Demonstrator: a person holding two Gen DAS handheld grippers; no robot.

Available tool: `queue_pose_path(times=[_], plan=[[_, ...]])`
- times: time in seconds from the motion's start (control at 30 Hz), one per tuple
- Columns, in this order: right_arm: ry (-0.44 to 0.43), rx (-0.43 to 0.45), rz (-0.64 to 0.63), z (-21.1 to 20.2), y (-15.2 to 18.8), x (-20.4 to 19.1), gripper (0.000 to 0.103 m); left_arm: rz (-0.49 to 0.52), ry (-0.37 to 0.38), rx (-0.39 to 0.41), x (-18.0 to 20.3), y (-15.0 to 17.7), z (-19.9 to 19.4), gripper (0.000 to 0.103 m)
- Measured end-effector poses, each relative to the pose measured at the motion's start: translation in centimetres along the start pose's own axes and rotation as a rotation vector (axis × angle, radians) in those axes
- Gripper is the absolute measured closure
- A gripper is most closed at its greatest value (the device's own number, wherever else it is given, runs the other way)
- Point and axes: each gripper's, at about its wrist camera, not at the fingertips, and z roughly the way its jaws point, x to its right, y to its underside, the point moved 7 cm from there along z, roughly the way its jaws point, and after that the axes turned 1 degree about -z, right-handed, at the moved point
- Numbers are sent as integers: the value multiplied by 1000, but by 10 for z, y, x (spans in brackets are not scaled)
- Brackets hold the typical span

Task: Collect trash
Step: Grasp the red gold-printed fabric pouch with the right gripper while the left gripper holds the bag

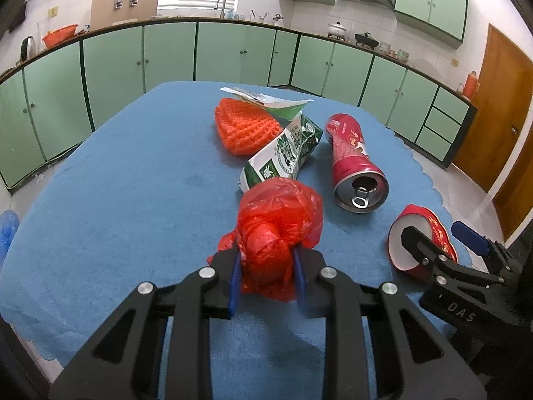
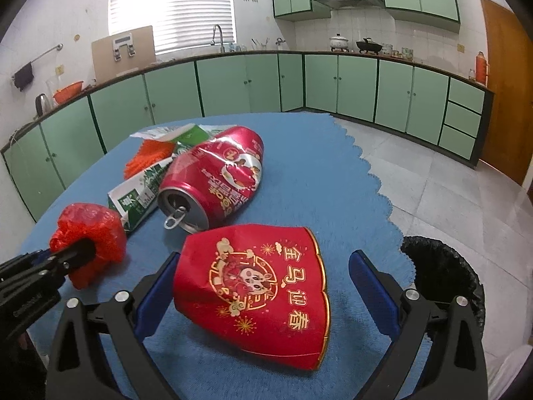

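Note:
My left gripper (image 1: 266, 260) is shut on a crumpled red plastic bag (image 1: 279, 230), held just above the blue tablecloth; the bag also shows in the right wrist view (image 2: 90, 233). My right gripper (image 2: 263, 286) is open, its blue pads on either side of a flattened red paper cup (image 2: 256, 293) without touching it; the cup also shows in the left wrist view (image 1: 409, 236). A dented red can (image 2: 216, 180) lies on its side behind the cup. A green-and-white carton (image 1: 283, 153) and an orange mesh sleeve (image 1: 246, 126) lie further back.
The table wears a blue cloth (image 1: 133, 200) with a scalloped right edge. A black-lined bin (image 2: 446, 276) stands on the floor at the table's right. Green cabinets (image 1: 166, 53) run along the back walls. A wooden door (image 1: 499, 106) is at the right.

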Motion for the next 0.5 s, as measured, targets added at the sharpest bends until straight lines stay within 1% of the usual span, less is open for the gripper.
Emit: queue_pose_path(times=[0.03,0.1,0.13,0.2,0.27,0.5], plan=[[-1,-2,-2,2,1,0,6,0,0,-1,0,0,0,79],[-9,-7,-4,5,1,-2,12,1,1,-2,0,0,1,79],[-21,-13,-3,6,2,-2,20,1,1,-3,0,0,2,79],[-46,-23,2,7,3,-4,20,1,1,-4,0,0,2,79],[-63,-14,5,5,2,-5,21,2,1,-4,0,-1,2,79],[-58,28,-14,-7,-11,-3,21,7,10,2,5,-3,1,79]])
